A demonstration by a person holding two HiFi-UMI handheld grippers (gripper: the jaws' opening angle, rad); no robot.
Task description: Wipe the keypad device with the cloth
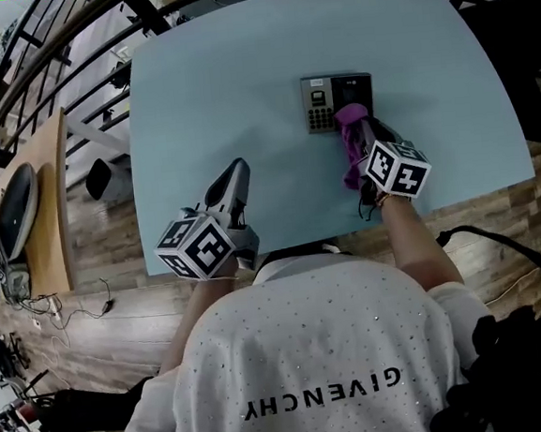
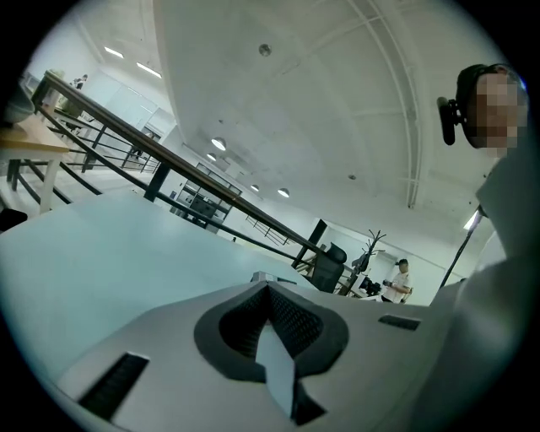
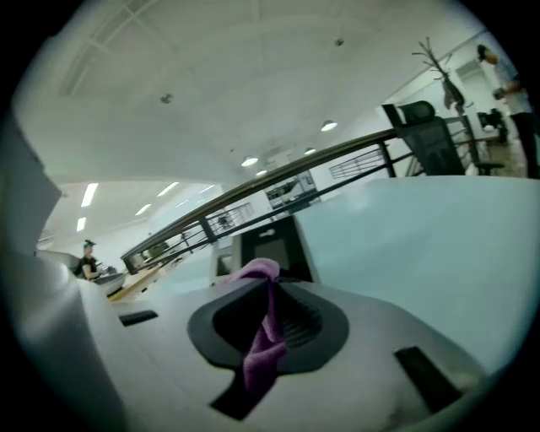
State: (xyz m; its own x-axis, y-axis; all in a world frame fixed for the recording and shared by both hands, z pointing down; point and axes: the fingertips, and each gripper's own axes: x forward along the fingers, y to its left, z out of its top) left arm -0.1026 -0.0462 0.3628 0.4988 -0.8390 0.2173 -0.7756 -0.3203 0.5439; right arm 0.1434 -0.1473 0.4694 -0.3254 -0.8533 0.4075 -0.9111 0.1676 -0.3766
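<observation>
Shoulders: the person's white-shirted shoulders point(image 1: 310, 348) are closest to the lens, with both forearms reaching forward over the counter's near edge.
Step in hand: as I judge it, bringing the cloth onto the device's face so wiping can begin.
Doing it well: lower the bunched cloth flat onto the panel and press lightly. Sweep across the keys and screen in even strokes, with only fabric meeting the surface and never the hard tips. The unit lies loose, so it may slide, and the free tongs could brace its side.
Keypad device point(image 1: 337, 102): a dark, flat rectangle with a small screen and a grid of pale keys on its left part and a plain dark panel on its right.
Device position: lying flat on the far middle of the counter, just beyond the right tongs.
Cloth point(image 1: 352, 142): purple and crumpled. Its top fold overlaps the device's near right corner and the rest hangs back along the tool.
Right tongs point(image 3: 268, 291): clamped together on the cloth and pointing at the device.
Left tongs point(image 2: 268, 288): closed on nothing, well apart from the device, near the counter's front.
Counter point(image 1: 221, 83): pale blue and otherwise bare.
</observation>
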